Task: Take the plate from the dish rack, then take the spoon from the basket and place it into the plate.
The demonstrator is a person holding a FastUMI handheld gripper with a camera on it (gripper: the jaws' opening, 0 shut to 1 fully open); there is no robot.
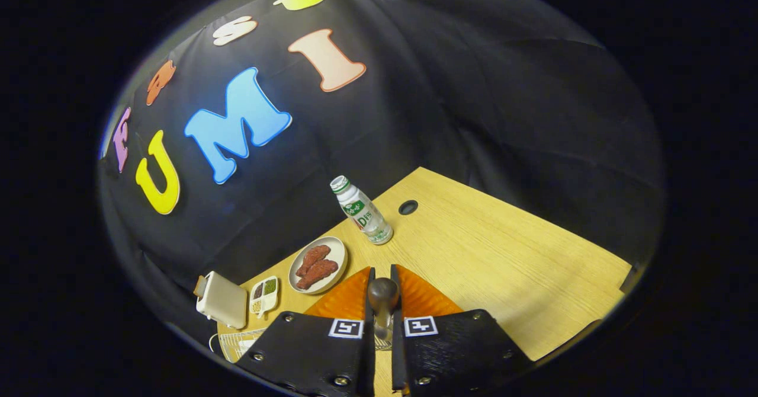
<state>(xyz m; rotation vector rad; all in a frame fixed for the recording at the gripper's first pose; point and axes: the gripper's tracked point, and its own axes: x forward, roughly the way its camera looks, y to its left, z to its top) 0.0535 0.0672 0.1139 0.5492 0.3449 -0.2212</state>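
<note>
An orange ribbed plate (421, 297) lies flat on the wooden table (503, 261), right under and just ahead of my fingers. My gripper (383, 284) is shut on the spoon (383, 295), whose dark brown rounded end sticks up between the two fingertips above the plate. The rest of the spoon is hidden between the fingers. A bit of white wire basket (237, 343) shows to the left of my left finger.
Beyond the orange plate stands a white bottle (362, 210) with a green label, close to a cable hole (408, 207). To the left are a round dish of reddish meat pieces (318, 265), a small divided dish (264, 295) and a cream toaster (222, 299).
</note>
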